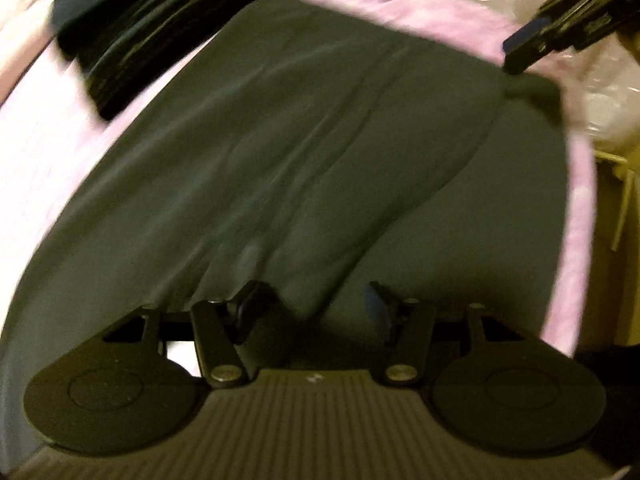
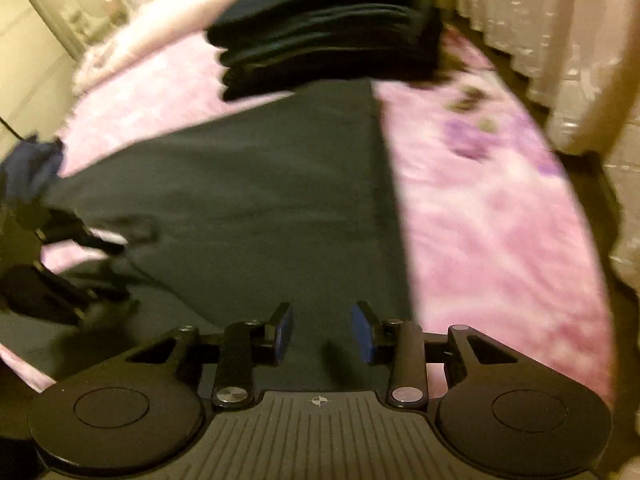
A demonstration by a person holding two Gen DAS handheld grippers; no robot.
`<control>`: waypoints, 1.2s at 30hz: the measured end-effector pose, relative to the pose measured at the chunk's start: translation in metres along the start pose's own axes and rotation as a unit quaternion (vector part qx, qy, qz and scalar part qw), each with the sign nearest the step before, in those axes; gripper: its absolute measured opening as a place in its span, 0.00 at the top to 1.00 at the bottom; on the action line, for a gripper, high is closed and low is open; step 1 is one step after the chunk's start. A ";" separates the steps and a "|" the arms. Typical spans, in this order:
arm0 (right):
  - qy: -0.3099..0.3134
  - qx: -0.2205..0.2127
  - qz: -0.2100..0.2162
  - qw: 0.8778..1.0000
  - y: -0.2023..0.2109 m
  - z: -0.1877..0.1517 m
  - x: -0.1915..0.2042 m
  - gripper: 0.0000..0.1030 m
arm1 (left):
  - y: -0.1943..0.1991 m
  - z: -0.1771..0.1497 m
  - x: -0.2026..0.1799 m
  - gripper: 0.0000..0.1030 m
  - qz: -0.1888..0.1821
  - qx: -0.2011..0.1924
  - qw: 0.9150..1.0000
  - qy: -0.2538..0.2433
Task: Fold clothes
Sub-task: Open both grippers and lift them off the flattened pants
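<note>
Left wrist view: past the left gripper's [image 1: 312, 312] left finger, a stack of folded dark clothes [image 1: 160, 36] sits well ahead on the pink blanket [image 1: 36, 152]. The jaws stand apart with nothing pinched; beneath and ahead of them a dark grey garment [image 1: 304, 152] lies spread flat on the blanket, creased lengthwise. Far ahead and to the right of the jaws, the right gripper [image 1: 524, 54] reaches down at the garment's far corner, which is bunched there; whether it touches the cloth is too blurred to tell.

Right wrist view: to the left of the right gripper [image 2: 322, 332], the left gripper [image 2: 116, 264] shows as a dark blur over the rumpled near edge of the grey garment [image 2: 248, 200]. The right jaws are parted, blue pads clear of the cloth lying below them. Straight ahead, the folded stack [image 2: 328, 28] rests beyond the garment's far end. Right of the jaws, bare pink blanket [image 2: 500, 220] runs to a pale curtain [image 2: 540, 20].
</note>
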State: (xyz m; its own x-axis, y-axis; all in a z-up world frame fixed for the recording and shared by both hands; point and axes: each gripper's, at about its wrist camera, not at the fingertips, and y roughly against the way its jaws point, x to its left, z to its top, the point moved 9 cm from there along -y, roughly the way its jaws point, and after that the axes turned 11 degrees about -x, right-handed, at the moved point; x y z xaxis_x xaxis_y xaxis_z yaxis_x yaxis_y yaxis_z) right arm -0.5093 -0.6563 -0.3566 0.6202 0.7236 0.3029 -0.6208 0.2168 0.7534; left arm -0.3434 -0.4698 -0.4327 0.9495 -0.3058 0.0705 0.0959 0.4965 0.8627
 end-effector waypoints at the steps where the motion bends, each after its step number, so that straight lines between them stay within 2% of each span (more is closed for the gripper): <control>1: 0.001 0.002 0.014 1.000 -0.011 0.001 0.007 0.64 | 0.000 -0.011 0.005 0.49 0.003 0.007 1.000 0.005; 4: 0.007 0.032 0.030 0.999 -0.044 -0.005 0.014 0.64 | 0.006 -0.043 0.023 0.46 0.012 0.026 0.999 0.031; 7: 0.011 0.051 0.007 0.999 -0.053 -0.007 0.010 0.64 | 0.028 -0.077 0.048 0.45 0.040 0.045 0.996 0.067; 9: 0.045 0.060 -0.024 0.997 -0.048 -0.004 0.020 0.62 | 0.049 -0.101 0.064 0.47 0.063 0.057 0.993 0.080; 10: 0.057 0.060 -0.029 0.996 -0.044 -0.002 0.029 0.58 | 0.060 -0.113 0.072 0.47 0.074 0.063 0.992 0.086; 11: 0.068 0.059 -0.035 0.995 -0.041 -0.001 0.037 0.39 | 0.071 -0.124 0.080 0.47 0.085 0.068 0.990 0.092; 12: 0.079 0.059 -0.039 0.994 -0.038 0.001 0.046 0.27 | 0.082 -0.134 0.087 0.47 0.095 0.071 0.988 0.098; 15: 0.100 0.057 -0.044 0.992 -0.032 0.004 0.080 0.27 | 0.120 -0.164 0.110 0.47 0.132 0.078 0.979 0.136; 18: 0.107 0.053 -0.049 0.992 -0.037 0.008 0.125 0.27 | 0.155 -0.187 0.129 0.45 0.151 0.071 0.970 0.177; 22: 0.091 0.038 -0.057 0.993 -0.039 0.017 0.182 0.27 | 0.198 -0.214 0.146 0.43 0.170 0.064 0.964 0.196; 28: 0.115 0.030 -0.071 0.990 -0.034 0.028 0.254 0.27 | 0.258 -0.252 0.173 0.35 0.195 0.055 0.956 0.213; 34: 0.138 0.040 -0.075 0.987 -0.027 0.021 0.292 0.25 | 0.301 -0.312 0.157 0.25 0.209 0.075 0.944 0.244; 36: 0.147 0.049 -0.076 0.985 -0.026 0.015 0.298 0.19 | 0.311 -0.328 0.146 0.24 0.215 0.083 0.938 0.259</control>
State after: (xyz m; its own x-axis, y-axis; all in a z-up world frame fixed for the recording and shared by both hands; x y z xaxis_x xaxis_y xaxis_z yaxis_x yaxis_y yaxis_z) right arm -0.3015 -0.4559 -0.2773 0.5282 0.8491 0.0115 -0.4737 0.2834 0.8339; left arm -0.0765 -0.0932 -0.3181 0.9116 0.3509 0.2142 -0.3363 0.3368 0.8794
